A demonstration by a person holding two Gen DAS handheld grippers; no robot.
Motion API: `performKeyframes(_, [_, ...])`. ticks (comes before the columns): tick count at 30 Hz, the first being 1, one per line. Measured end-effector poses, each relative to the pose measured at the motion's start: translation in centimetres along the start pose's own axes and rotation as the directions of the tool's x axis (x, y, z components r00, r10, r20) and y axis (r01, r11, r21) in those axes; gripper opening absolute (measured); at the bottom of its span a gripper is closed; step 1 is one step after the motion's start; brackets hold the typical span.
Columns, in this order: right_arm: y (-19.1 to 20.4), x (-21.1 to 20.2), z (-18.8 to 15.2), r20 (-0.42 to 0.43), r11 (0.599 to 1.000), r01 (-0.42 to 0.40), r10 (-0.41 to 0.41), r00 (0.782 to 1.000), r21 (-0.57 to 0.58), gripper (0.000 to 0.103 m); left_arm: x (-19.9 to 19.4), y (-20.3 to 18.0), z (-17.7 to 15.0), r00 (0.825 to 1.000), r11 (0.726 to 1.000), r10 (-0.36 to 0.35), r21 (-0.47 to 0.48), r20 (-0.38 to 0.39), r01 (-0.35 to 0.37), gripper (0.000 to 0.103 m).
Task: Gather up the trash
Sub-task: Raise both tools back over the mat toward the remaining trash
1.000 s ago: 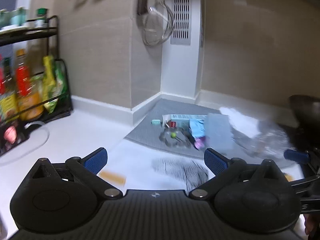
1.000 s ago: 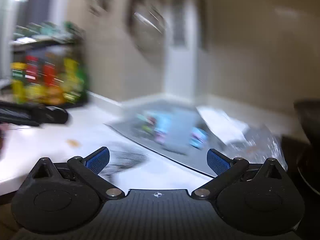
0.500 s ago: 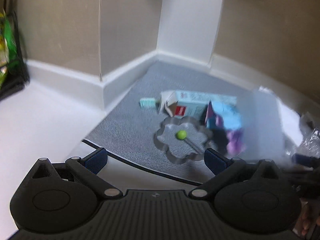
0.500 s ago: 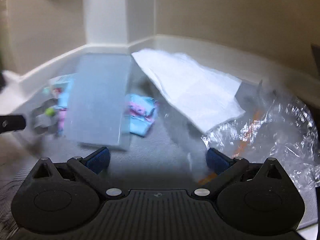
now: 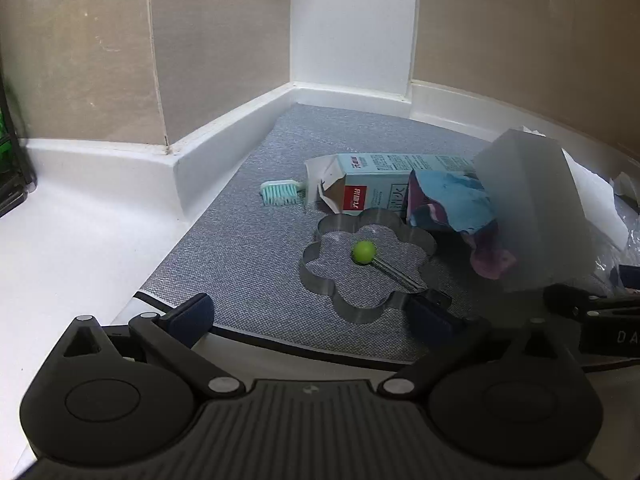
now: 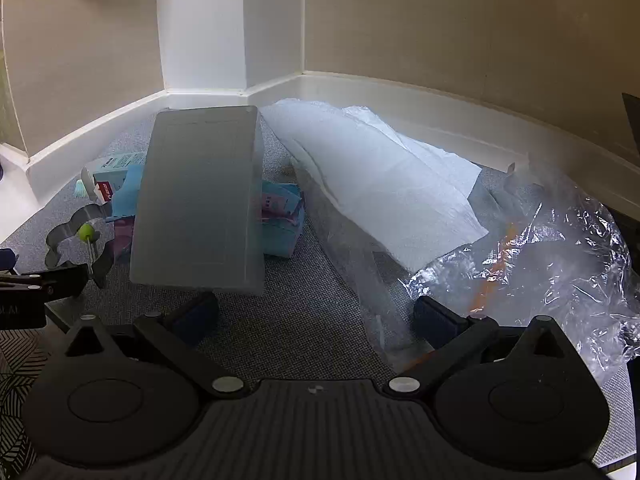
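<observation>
Trash lies on a grey mat in the counter corner. A torn light-blue carton lies behind a metal flower-shaped ring that has a green-tipped pin inside. A crumpled blue-purple wrapper sits under a frosted plastic box. A white plastic bag and clear crinkled plastic lie to the right. My left gripper is open just in front of the ring. My right gripper is open between the box and the clear plastic.
A mint toothbrush head lies left of the carton. White skirting and beige walls close off the corner. White countertop extends to the left, with a dark rack edge at far left.
Both grippers have moved forward and down toward the corner. The rack and hanging utensils have left the views, and the trash now fills them.
</observation>
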State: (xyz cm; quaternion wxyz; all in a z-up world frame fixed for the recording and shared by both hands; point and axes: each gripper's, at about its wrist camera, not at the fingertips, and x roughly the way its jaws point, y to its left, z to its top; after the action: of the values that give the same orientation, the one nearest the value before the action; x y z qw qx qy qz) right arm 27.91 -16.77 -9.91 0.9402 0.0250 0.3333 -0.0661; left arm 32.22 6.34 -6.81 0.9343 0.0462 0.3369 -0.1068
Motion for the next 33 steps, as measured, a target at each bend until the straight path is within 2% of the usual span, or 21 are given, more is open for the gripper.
performKeyframes(33, [0.02,0.12,0.01,0.001,1.000,-0.001,0.001,1.000,0.000,0.103,-0.19,0.22,-0.04,1.000,1.000,-0.021,0.012,0.014,0.020,0.103])
